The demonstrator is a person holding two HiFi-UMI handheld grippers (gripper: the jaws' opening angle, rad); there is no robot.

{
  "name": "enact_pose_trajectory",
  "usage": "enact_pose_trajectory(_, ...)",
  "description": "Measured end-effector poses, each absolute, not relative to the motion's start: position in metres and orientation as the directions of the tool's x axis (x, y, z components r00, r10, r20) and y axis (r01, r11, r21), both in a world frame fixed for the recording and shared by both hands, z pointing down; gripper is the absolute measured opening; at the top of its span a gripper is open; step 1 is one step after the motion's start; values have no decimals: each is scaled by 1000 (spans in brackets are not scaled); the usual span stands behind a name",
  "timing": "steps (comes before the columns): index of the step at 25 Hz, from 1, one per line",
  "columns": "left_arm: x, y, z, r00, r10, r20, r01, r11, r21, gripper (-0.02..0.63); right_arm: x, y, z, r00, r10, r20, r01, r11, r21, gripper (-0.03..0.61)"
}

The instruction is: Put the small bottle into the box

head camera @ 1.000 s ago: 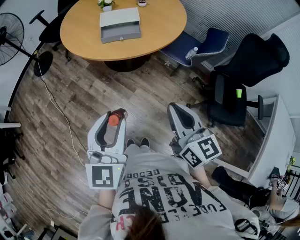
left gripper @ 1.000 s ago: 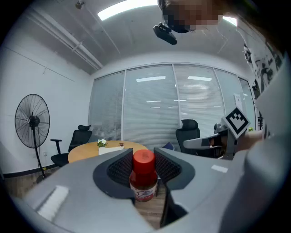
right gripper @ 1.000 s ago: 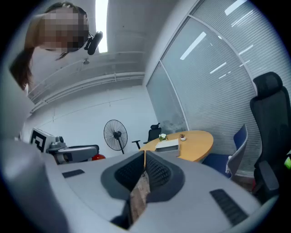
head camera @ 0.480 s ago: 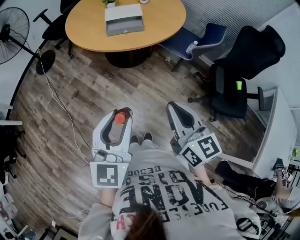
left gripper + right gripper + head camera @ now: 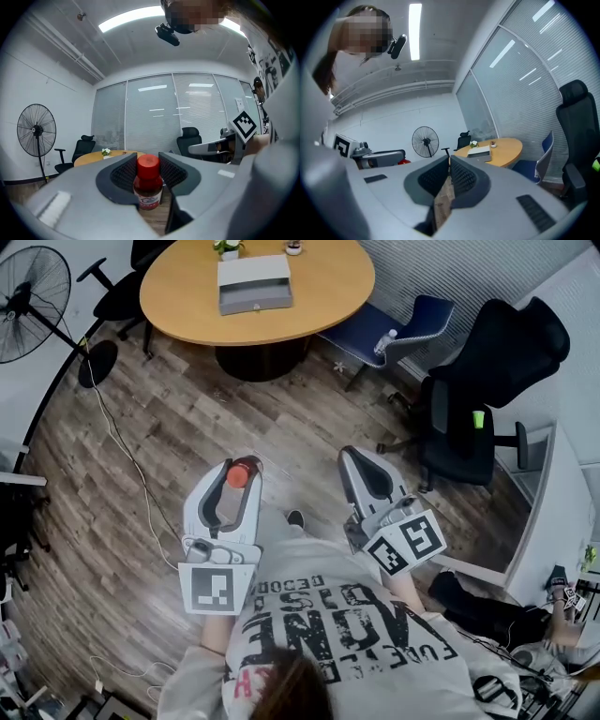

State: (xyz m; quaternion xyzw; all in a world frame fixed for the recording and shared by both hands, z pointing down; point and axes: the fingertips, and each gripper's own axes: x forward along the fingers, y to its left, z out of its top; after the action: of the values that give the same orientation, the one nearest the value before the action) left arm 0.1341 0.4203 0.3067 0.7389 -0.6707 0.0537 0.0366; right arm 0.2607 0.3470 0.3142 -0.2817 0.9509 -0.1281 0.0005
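A small bottle (image 5: 236,474) with a red cap and dark red contents stands upright between the jaws of my left gripper (image 5: 235,471), which is shut on it above the wooden floor. In the left gripper view the bottle (image 5: 149,185) fills the gap between the ribbed pads. My right gripper (image 5: 355,458) is level beside it, its jaws shut with nothing between them. The grey box (image 5: 254,283) lies on the round wooden table (image 5: 319,296) far ahead, also seen as the box (image 5: 479,151) in the right gripper view.
A standing fan (image 5: 33,292) is at the left with a cable (image 5: 112,442) trailing over the floor. A blue chair (image 5: 417,320) holding a plastic bottle and a black office chair (image 5: 492,371) stand at the right. Small potted plants (image 5: 230,247) sit behind the box.
Both grippers have shifted slightly across the floor with the person, and the table has moved right and up in the head view. The bottle stays gripped.
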Motion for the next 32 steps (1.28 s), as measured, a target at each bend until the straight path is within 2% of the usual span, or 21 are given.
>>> enact_pose_trajectory(10,114,395,314,67,-988,137,-998,-67,4,149,254,314,328,-819,-561,121,-571,775,-271,15)
enact_pose_trajectory(15,88,358,308,83,-989,126,-997,-84,-1,149,226,281,323,-814,-568,125,-576,759,-302,15)
enact_pose_trajectory(18,68,327,296,108,-991,78,-994,-110,-26,149,204,253,314,-813,-573,107,-576,763,-291,15)
enact_pose_trajectory(32,-6,235,293,172,-982,82,-985,-174,-21,149,141,169,314,-753,-650,105,-646,699,-305,15)
